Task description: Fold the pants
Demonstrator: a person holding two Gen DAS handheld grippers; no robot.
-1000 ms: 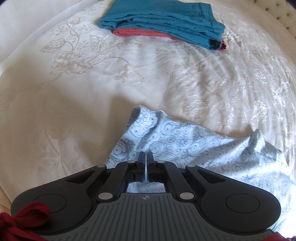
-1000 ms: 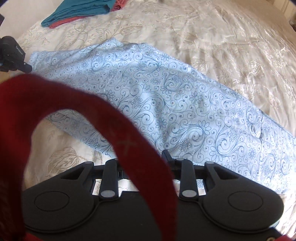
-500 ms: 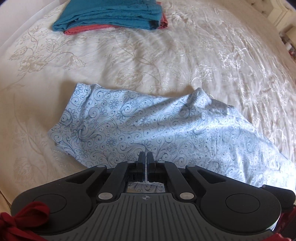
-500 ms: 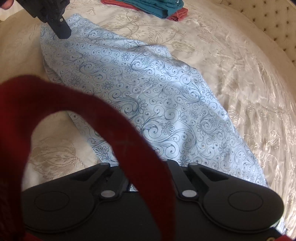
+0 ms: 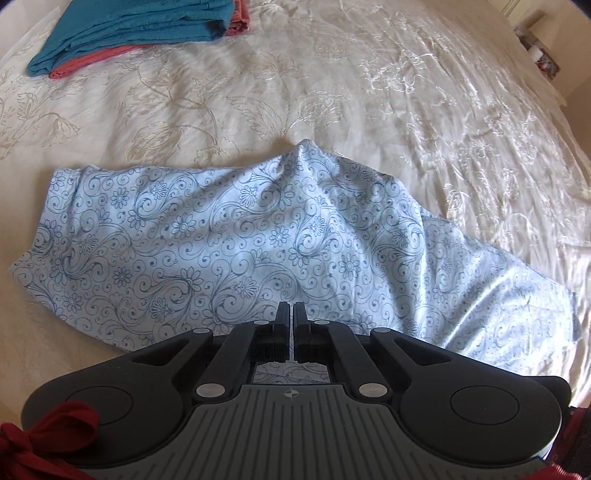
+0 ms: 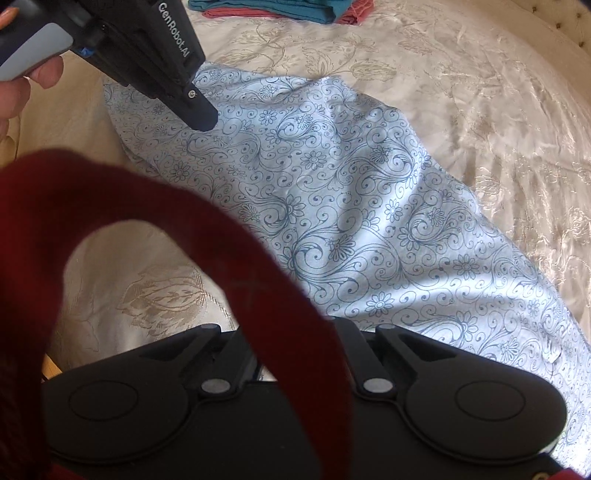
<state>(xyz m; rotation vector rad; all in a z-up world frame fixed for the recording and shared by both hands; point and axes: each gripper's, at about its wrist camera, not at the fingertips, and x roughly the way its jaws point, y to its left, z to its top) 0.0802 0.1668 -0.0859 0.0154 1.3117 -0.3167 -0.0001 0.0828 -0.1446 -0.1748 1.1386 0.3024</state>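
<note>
Light blue pants (image 5: 240, 243) with a dark swirl-and-flower print lie folded over on the cream bedspread; they also fill the middle of the right wrist view (image 6: 351, 206). My left gripper (image 5: 293, 314) is shut on a thin fold of the pants at their near edge. It shows from outside in the right wrist view (image 6: 199, 114), held by a hand above the pants' far left end. My right gripper's fingertips are hidden behind a red strap (image 6: 229, 258), with the pants' near edge running under them.
A stack of folded teal (image 5: 140, 26) and coral clothes lies at the far left of the bed, also in the right wrist view (image 6: 280, 9). The embroidered bedspread (image 5: 406, 92) stretches right and far. A tufted headboard (image 6: 576, 22) is at far right.
Both grippers have carried the pants over themselves: the cloth has spread wider and flatter in the left view. The left gripper now sits larger and closer in the right view.
</note>
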